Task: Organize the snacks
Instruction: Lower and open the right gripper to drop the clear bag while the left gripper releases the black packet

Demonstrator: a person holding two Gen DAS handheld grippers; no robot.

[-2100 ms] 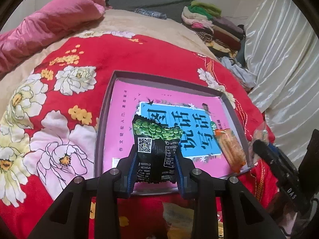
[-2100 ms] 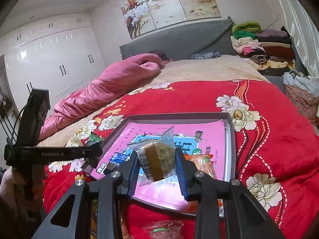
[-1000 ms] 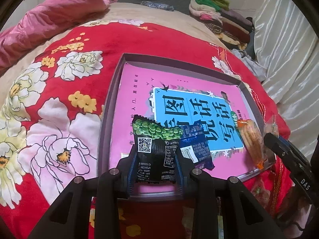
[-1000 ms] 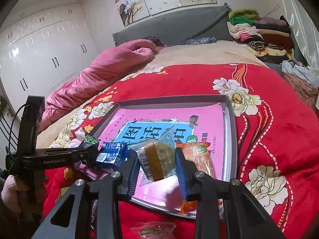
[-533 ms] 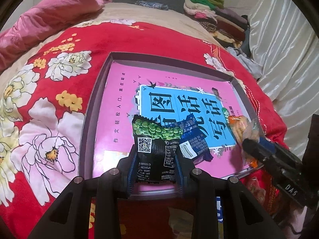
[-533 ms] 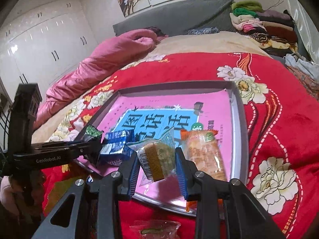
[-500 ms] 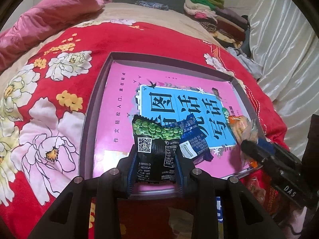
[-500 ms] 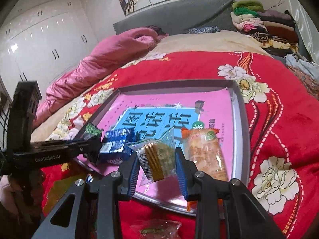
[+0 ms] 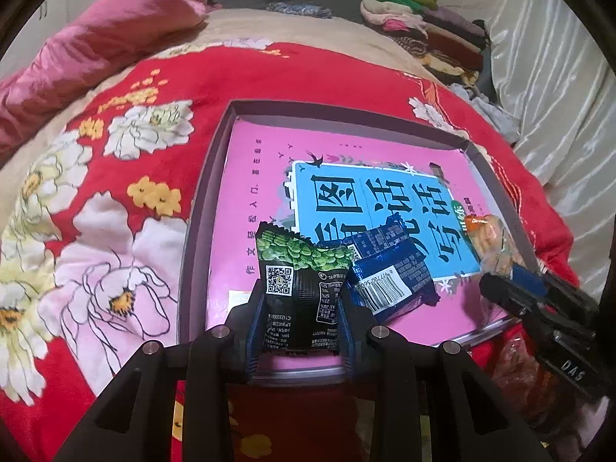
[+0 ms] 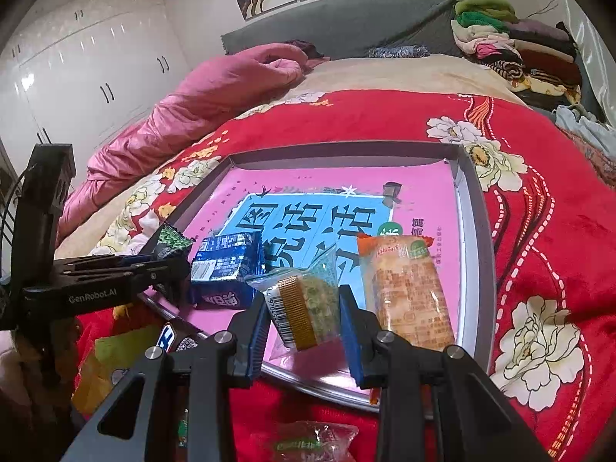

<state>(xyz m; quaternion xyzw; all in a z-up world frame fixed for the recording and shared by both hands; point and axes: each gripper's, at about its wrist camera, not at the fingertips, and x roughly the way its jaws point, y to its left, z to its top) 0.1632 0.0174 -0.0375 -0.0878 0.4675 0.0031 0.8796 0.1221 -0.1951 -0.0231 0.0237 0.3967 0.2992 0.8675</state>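
My left gripper [image 9: 300, 310] is shut on a black and green pea snack packet [image 9: 302, 288] and holds it over the near edge of a grey tray [image 9: 204, 208] with a pink and blue book cover inside. My right gripper [image 10: 304, 321] is shut on a clear packet with a green-brown cake [image 10: 304, 308], over the tray's [image 10: 471, 231] near edge. A blue packet [image 9: 392, 273] and an orange cracker packet [image 10: 408, 296] lie in the tray. The left gripper also shows in the right wrist view [image 10: 161, 261], and the right gripper in the left wrist view [image 9: 500, 288].
The tray lies on a red flowered blanket [image 9: 115, 200] on a bed. More snack packets [image 10: 304, 442] lie below the tray's near edge. A pink duvet [image 10: 215, 88] lies at the back left, folded clothes [image 10: 512, 46] at the back right.
A blue packet now lies in the tray beside the pea packet. Both grippers have moved closer over the tray's near edge, each still holding its packet.
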